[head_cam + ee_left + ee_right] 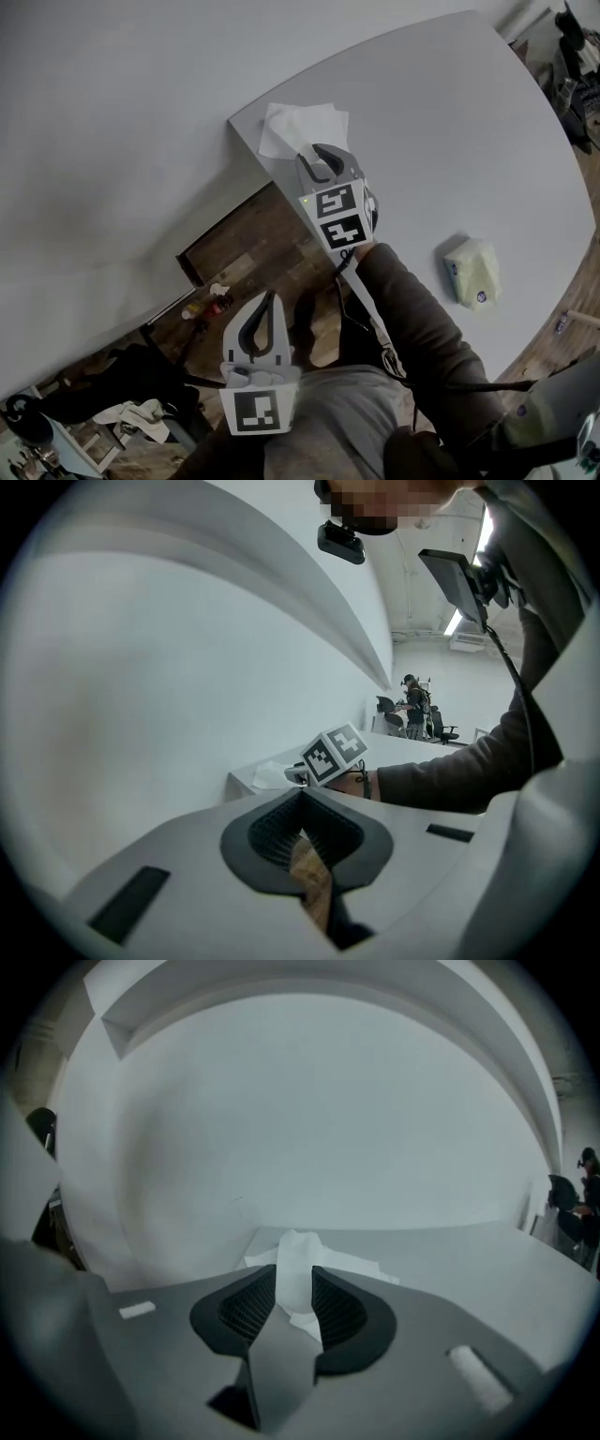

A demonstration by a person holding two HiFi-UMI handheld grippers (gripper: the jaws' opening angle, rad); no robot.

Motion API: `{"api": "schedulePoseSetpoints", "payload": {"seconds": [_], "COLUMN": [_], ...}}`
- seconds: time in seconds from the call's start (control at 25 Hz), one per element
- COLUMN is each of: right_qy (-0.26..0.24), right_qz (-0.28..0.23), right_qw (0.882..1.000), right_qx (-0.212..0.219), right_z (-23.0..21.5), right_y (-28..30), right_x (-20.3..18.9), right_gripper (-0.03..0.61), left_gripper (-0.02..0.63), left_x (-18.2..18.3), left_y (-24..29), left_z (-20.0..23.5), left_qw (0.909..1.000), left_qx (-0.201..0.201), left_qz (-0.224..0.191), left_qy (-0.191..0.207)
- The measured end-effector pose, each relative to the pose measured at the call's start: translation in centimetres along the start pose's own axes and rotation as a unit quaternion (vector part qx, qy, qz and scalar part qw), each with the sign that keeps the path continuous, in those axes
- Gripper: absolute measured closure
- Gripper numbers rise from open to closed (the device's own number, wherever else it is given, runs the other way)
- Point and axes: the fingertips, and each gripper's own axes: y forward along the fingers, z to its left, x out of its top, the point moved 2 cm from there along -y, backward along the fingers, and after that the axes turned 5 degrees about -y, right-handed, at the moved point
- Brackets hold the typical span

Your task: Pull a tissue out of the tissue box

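White wall and a broad grey surface [422, 122] fill most of what we see, with a dark wooden floor [253, 234] showing past the surface's near corner. We find the tissue [300, 124] lying loose on that corner, out of the box, spread partly flat with a crumpled ridge standing up in its middle.

Our right tongs [323, 159] reach over that corner, at the tissue's near edge. From the right gripper view, the right tongs [293, 1279] stand wide apart. The tissue's [295, 1251] raised ridge shows in the gap between the two pads, but neither pad pinches it, so nothing is held. A dark sleeve [412, 319] runs back from these tongs toward us.

We see the tissue box [473, 272], a soft pale yellow-green pack, lying on the surface well apart from the tissue, off to the right in the head view. Neither pair of tongs is touching it.

Our left tongs [270, 300] hang off the surface, over the floor. In the left gripper view, the left tongs [302, 803] have their tips together with nothing between them, and only the floor shows through the slit behind the tips. Beyond them that view catches the tissue [272, 773] on the corner and, far off, people [412, 705] among office chairs.
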Motion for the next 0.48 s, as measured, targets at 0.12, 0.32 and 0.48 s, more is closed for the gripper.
{"api": "schedulePoseSetpoints", "payload": {"seconds": [0.12,0.32,0.48], "right_qy": [0.011,0.086,0.137], "right_qz": [0.001,-0.057,-0.126], "right_qw": [1.0,0.994,0.982], "right_qx": [0.008,0.029,0.036], "right_z": [0.8,2.3,3.9], "right_y": [-1.5,-9.2,-17.5], "right_x": [-0.7,1.5,5.0], "right_gripper": [0.456,0.457,0.46], "left_gripper": [0.615,0.615,0.615], "left_x": [0.3,2.5,5.6], "left_y": [0.0,1.0,2.3], "left_z": [-0.1,-0.1,-1.8], "left_qw": [1.0,0.9991,0.9939], "left_qx": [-0.004,-0.024,-0.071], "left_qz": [-0.003,-0.027,-0.079], "left_qy": [-0.001,0.021,0.032]}}
